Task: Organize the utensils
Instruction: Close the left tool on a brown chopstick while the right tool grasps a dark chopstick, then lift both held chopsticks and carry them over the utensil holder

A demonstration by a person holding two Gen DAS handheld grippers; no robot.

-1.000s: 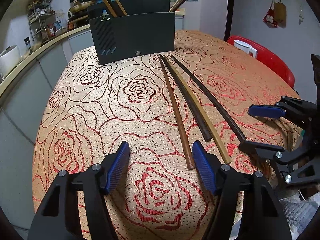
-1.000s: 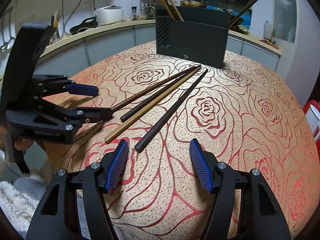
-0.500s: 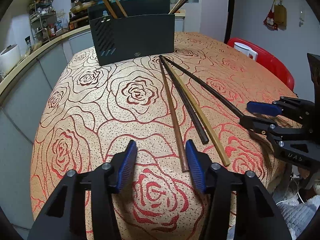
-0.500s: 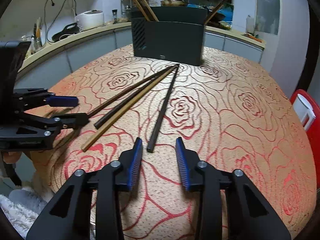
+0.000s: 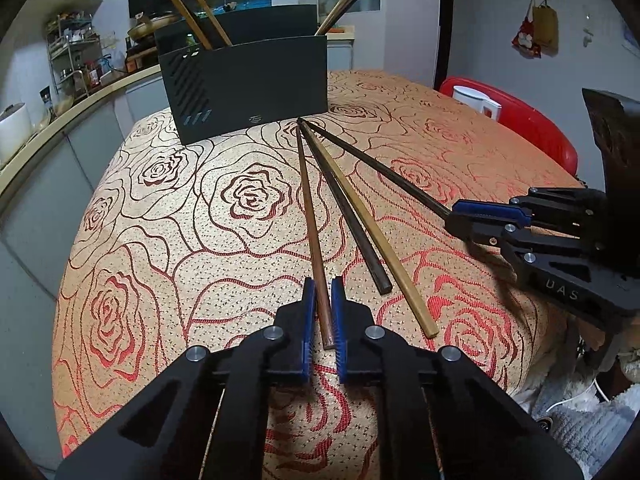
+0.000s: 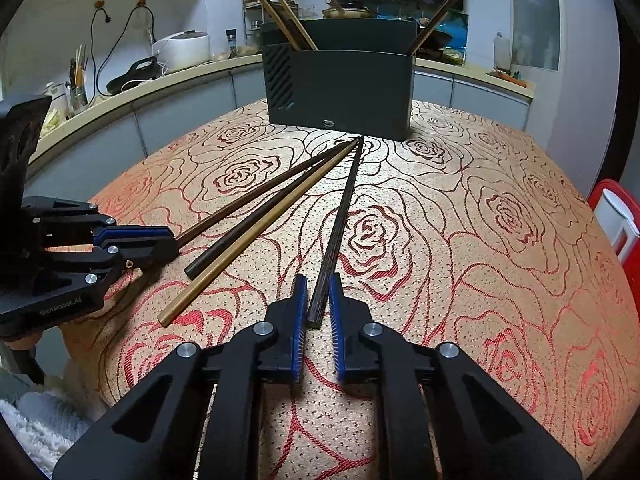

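Four chopsticks lie fanned on the rose-patterned tablecloth (image 5: 160,240), their far tips meeting in front of a black utensil holder (image 5: 248,84) (image 6: 340,92) that has several chopsticks standing in it. My left gripper (image 5: 322,280) (image 6: 174,240) is closing its jaws, and the blue pads press on the near end of the reddish-brown chopstick (image 5: 308,208) (image 6: 248,200). My right gripper (image 6: 318,278) (image 5: 452,216) is closing likewise, its pads on the near end of the black chopstick (image 6: 344,208) (image 5: 380,168). A dark brown chopstick (image 5: 347,216) and a tan chopstick (image 5: 374,240) lie loose between them.
A red chair (image 5: 532,120) with a white jug (image 5: 476,100) on it stands past the table's right side. A kitchen counter (image 6: 160,80) with a rice cooker (image 6: 184,50) runs behind the table. The table's front edge lies just under both grippers.
Both grippers stood open a second ago. Each has since edged forward over a chopstick's near end and closed its pads on it. The chopsticks still lie on the cloth.
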